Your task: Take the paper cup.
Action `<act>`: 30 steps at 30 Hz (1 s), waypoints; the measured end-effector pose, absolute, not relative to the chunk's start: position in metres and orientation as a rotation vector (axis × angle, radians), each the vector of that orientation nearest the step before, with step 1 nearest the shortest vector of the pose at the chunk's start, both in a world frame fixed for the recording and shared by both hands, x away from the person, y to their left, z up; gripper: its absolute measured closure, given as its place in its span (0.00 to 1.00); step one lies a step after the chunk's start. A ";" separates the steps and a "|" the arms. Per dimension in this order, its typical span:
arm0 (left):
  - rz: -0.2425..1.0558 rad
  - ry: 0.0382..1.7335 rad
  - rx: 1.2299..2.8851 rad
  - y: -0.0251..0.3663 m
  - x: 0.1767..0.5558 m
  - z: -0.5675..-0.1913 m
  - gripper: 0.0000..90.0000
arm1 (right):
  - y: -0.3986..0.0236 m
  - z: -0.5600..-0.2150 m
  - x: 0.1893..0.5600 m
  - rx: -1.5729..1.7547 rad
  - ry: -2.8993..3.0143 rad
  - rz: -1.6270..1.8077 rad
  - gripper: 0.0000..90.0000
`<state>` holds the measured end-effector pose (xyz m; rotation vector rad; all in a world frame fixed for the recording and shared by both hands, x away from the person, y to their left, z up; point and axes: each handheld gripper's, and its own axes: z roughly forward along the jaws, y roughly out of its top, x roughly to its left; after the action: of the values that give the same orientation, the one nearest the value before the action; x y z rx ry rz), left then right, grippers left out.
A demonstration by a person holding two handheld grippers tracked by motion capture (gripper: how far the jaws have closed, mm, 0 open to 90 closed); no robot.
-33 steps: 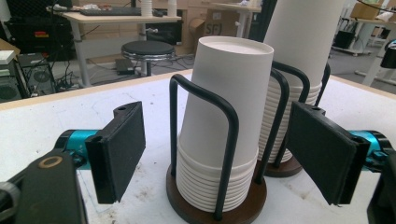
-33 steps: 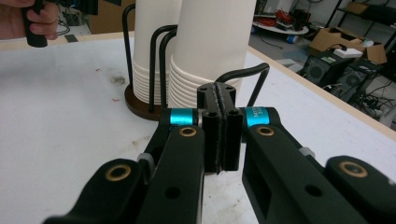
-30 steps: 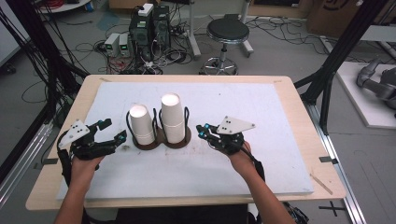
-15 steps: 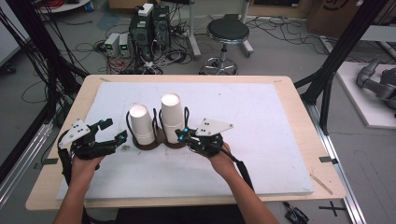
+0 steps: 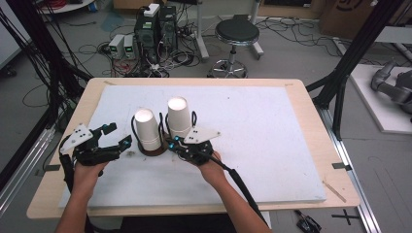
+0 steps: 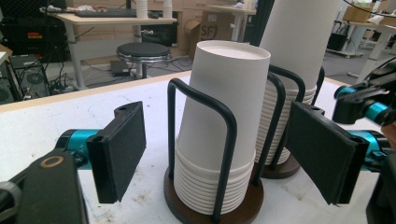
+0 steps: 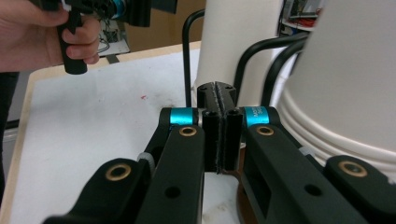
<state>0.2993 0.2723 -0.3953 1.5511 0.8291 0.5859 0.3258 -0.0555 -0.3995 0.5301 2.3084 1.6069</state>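
Closing in on the cup holders, your right gripper [image 5: 174, 142] has its jaws pressed flat together with nothing between them; the right gripper view shows the two pads [image 7: 218, 126] meeting in one seam. Compared with a second ago it has slid from open foam well right of the holders to just beside the right stack of cups [image 5: 179, 118], its tip low at the base between the two holders. Whether it actually touches a wire loop you can't tell.

Your left gripper [image 5: 112, 136] sits just left of the left stack of cups [image 5: 147, 128], jaws wide apart, holding nothing. In the left gripper view the pads [image 6: 119, 149] frame that stack and its black wire holder [image 6: 212, 140] without touching either. It hasn't shifted.

Judgement: the shut right claw has come in to brace or nudge the holder, while the open left one is lined up to take a cup. Nothing lifted yet, both stacks upside down and seated on their dark round bases.

Outward from the holders: white foam mat [image 5: 272, 141], scuffed and speckled, on a wooden table [image 5: 340, 191]. Beyond the table's far edge, a black stool [image 5: 236, 34], computer boxes [image 5: 156, 24], tangled cables on grey floor.
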 end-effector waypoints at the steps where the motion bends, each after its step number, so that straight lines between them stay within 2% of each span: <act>1: 0.586 0.829 1.550 0.272 0.299 -0.395 0.23 | -0.052 -0.401 0.326 0.530 2.312 1.603 1.00; 30: 0.598 0.828 1.548 0.274 0.300 -0.393 0.23 | 0.001 -0.432 0.337 0.640 2.371 1.534 1.00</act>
<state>0.3003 0.2740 -0.3931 1.5481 0.8275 0.5984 0.3365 0.0012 -0.4316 0.6396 2.3705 1.5342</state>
